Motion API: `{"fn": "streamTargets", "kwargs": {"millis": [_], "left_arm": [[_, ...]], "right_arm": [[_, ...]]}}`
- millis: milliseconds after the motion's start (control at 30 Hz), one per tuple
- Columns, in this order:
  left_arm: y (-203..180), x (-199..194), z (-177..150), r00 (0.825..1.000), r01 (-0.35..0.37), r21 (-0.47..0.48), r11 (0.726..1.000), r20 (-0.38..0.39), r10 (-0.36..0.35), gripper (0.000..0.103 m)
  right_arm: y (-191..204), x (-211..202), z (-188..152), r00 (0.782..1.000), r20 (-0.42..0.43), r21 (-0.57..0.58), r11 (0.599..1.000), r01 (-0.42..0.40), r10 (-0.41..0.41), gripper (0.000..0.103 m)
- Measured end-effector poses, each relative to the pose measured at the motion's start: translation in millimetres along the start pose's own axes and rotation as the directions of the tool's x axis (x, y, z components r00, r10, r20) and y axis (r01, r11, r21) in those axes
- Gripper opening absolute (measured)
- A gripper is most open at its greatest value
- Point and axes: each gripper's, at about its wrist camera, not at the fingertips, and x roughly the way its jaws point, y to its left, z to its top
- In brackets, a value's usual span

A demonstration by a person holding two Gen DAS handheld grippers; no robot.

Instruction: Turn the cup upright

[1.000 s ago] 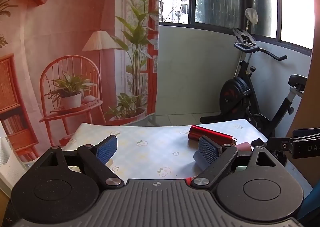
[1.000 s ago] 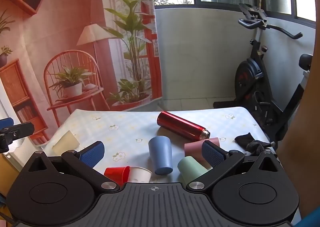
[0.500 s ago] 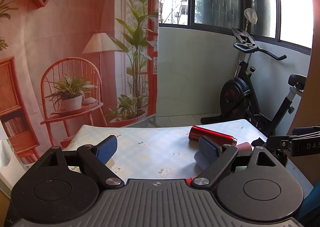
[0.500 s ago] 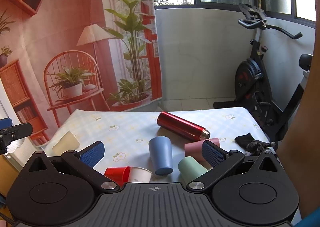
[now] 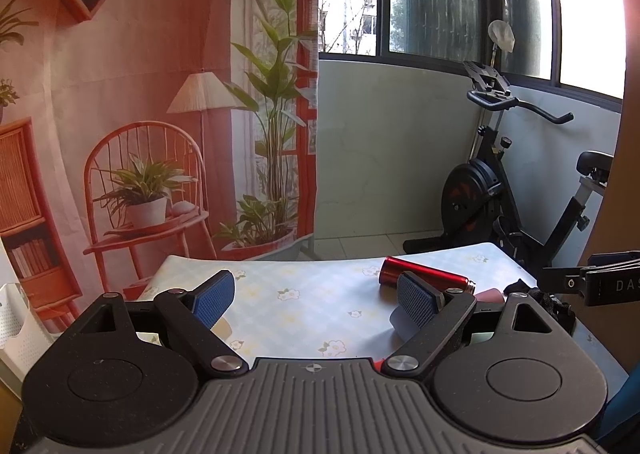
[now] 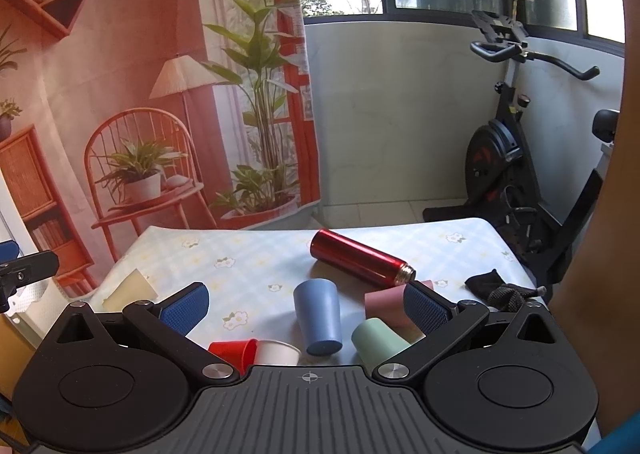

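Overhead of a flower-print desk (image 6: 248, 254), the right tool (image 6: 306, 304) hangs with its blue-padded fingers (image 6: 186, 306) spread wide and nothing between them. Below it a blue cup (image 6: 318, 318) stands mouth-down on the cloth, its interior hidden. Just beside it a green cup (image 6: 378, 338) and a pink cup (image 6: 386, 302) are only partly seen behind the tool's right finger, so how they sit cannot be told. A red cup (image 6: 232, 352) lies on its side touching a white cup (image 6: 276, 352) at the near edge; a cream cup (image 6: 128, 290) lies tipped near the left edge, well apart from the rest. None shows any contents. A red flask (image 6: 360, 258) lies on its side beyond the blue cup, its cap off and threaded neck bare. A black strap (image 6: 500, 290) rests near the right edge.

From the left wrist view, the left tool (image 5: 316, 298) is likewise spread and empty, held above the desk's left part, the flask (image 5: 424, 278) just past its right finger.

Against the views of a second ago, nothing on the desk has shifted and both tools have barely moved.

Lettering "DAS" (image 5: 628, 285) reads on the other tool's edge at far right; the rest is cut off. An exercise bike (image 6: 520, 158) stands by the window.
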Motion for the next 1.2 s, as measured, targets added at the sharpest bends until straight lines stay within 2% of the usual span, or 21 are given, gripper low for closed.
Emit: {"fn": "streamTargets", "kwargs": {"millis": [1200], "left_arm": [[-2.1,-2.4,-1.5,1.0,0.0,0.003,1.0,0.01,0.0,0.09]], "right_arm": [[3.0,-0.3,1.6,1.0,-0.004,-0.002,1.0,-0.003,0.003,0.103]]}}
